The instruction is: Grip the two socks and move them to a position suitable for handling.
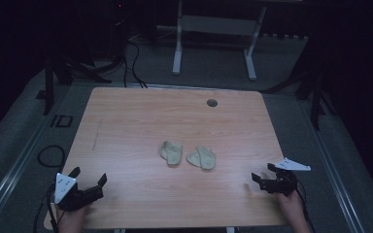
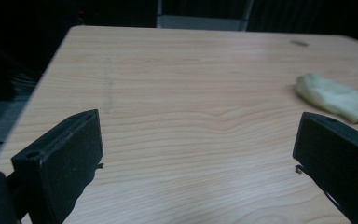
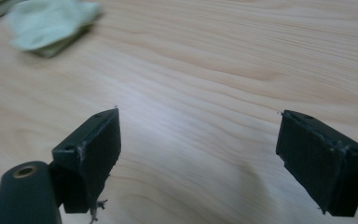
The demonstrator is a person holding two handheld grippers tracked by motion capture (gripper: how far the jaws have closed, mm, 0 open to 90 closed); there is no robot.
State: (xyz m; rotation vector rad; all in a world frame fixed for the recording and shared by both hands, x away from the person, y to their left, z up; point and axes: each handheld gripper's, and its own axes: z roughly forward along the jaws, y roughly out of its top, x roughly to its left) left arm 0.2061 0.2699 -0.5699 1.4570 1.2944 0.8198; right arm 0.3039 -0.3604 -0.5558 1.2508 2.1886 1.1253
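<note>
At the table's [image 1: 126, 111] middle lie 2 pale socks [image 1: 171, 152], side by side, far from both my grippers; my left gripper [image 1: 88, 177] and right gripper [image 1: 262, 173] gape, holding nothing; the right sits slightly nearer.

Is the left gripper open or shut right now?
Open. The left gripper has its black jaws standing wide apart, with only bare table between them.

Your left claw [image 1: 88, 175] sits at the desk [image 1: 141, 121] near-left corner, jaws spread, empty. Your right claw [image 1: 263, 174] near the right edge, also spread, empty. Two crumpled pale cloths [image 1: 171, 152] [image 1: 202, 158] lie mid-desk, just beside each other.
</note>
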